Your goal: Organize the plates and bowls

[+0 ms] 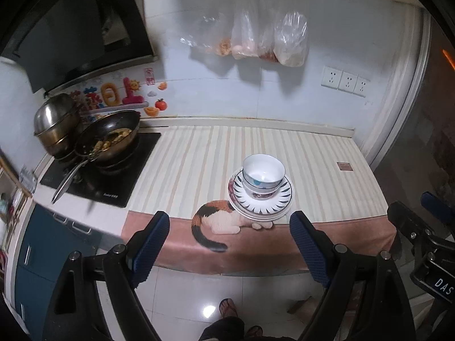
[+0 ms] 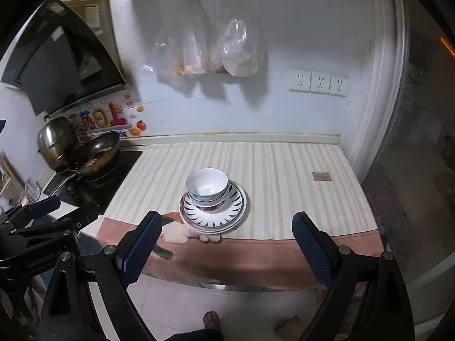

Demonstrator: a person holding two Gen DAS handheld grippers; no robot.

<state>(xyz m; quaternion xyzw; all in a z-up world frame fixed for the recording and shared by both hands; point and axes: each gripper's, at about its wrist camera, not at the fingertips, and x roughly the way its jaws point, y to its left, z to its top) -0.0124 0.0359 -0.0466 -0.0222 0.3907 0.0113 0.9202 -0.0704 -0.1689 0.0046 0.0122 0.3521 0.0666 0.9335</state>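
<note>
A stack stands on the striped counter cloth (image 1: 199, 153): white bowls (image 1: 263, 172) nested on top of patterned plates (image 1: 260, 203). It also shows in the right wrist view, bowls (image 2: 207, 184) on plates (image 2: 213, 213). My left gripper (image 1: 229, 223) is open and empty, held back over the counter's front edge, short of the stack. My right gripper (image 2: 227, 224) is open and empty, also back from the stack. Each gripper shows at the edge of the other's view.
A black hob (image 1: 99, 170) at the left carries a frying pan with food (image 1: 109, 139) and a steel pot (image 1: 55, 122). Plastic bags (image 1: 267, 37) hang on the wall. Sockets (image 1: 345, 81) sit at the right. A small brown square (image 1: 344, 166) lies on the cloth.
</note>
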